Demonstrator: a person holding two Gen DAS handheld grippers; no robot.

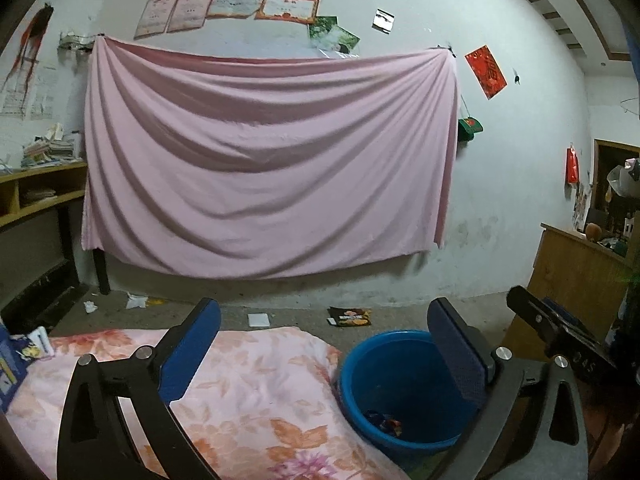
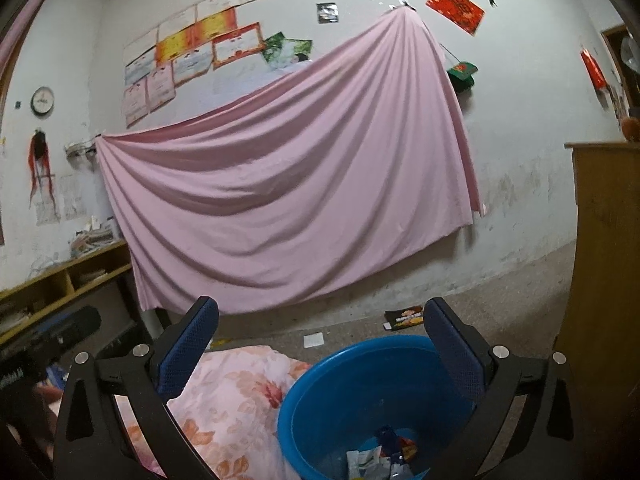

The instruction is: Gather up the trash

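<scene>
A blue plastic basin (image 1: pixel 360 376) stands on the floor beside the bed and holds several wrappers (image 1: pixel 386 424); it also shows in the right wrist view (image 2: pixel 316 396) with wrappers (image 2: pixel 376 460) inside. My left gripper (image 1: pixel 324 344) is open and empty, over the bed edge and the basin. My right gripper (image 2: pixel 320 340) is open and empty above the basin. On the floor by the wall lie a dark snack packet (image 1: pixel 350 316), a white card (image 1: pixel 259 319) and crumpled white paper (image 1: pixel 136 301). The packet (image 2: pixel 404 317) and card (image 2: pixel 313 339) show in the right wrist view too.
A floral pink quilt (image 1: pixel 240 400) covers the bed at the left. A pink sheet (image 1: pixel 264 160) hangs on the far wall. A wooden cabinet (image 1: pixel 576 268) stands at the right, a shelf desk (image 1: pixel 36 192) with papers at the left. The other gripper (image 1: pixel 560 332) shows at right.
</scene>
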